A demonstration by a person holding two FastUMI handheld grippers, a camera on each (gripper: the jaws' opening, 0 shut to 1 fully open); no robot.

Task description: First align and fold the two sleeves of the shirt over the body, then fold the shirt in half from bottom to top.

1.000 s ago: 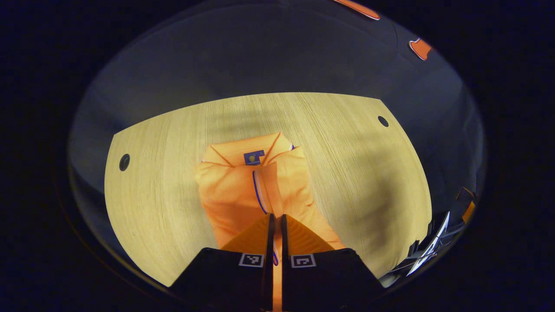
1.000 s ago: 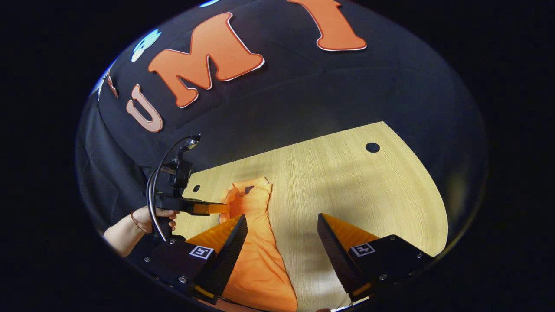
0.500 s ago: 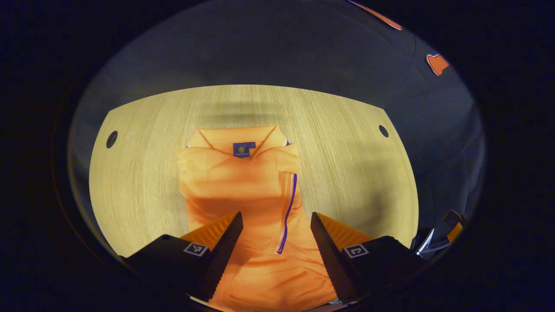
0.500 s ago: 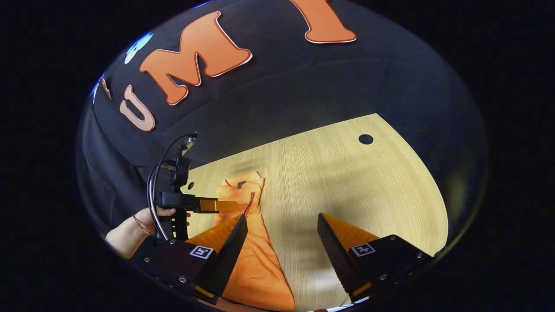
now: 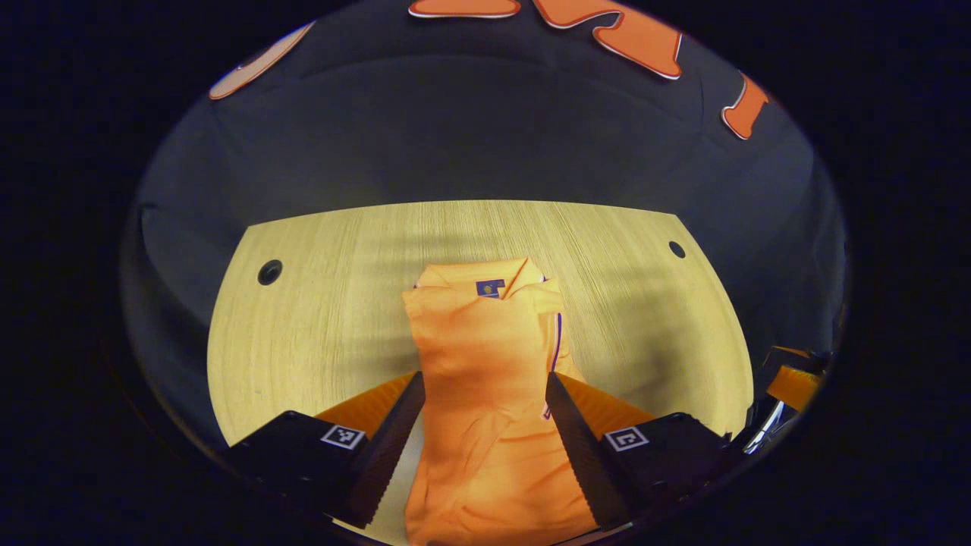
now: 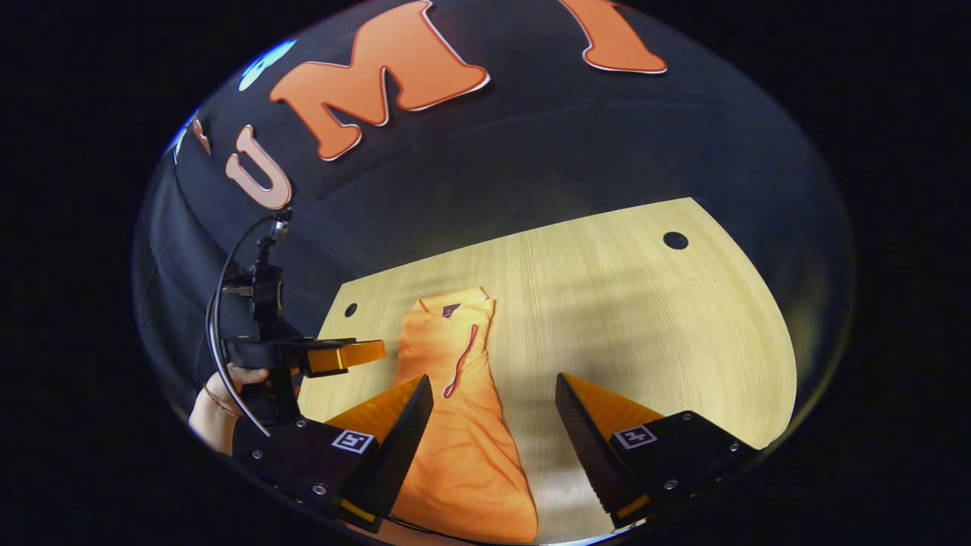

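One shirt [image 5: 485, 356], one table [image 5: 318, 303], two table holes [image 5: 269, 271].

I am working in a recording booth, a staged set rather than a lived-in room: black cloth [image 6: 576, 167] hangs as the far wall and wraps around both sides, so nothing of a house or shop shows behind it. The one piece of furniture is a pale wood-grain table [image 5: 341, 303] with round cable holes [image 5: 269, 271] near its far corners, like an office desk, lit from above while the surroundings stay dark. At the left in the right gripper view, a person's hand [image 6: 220, 390] holds a cabled handheld rig [image 6: 262, 334], which marks this as a data-collection setup.
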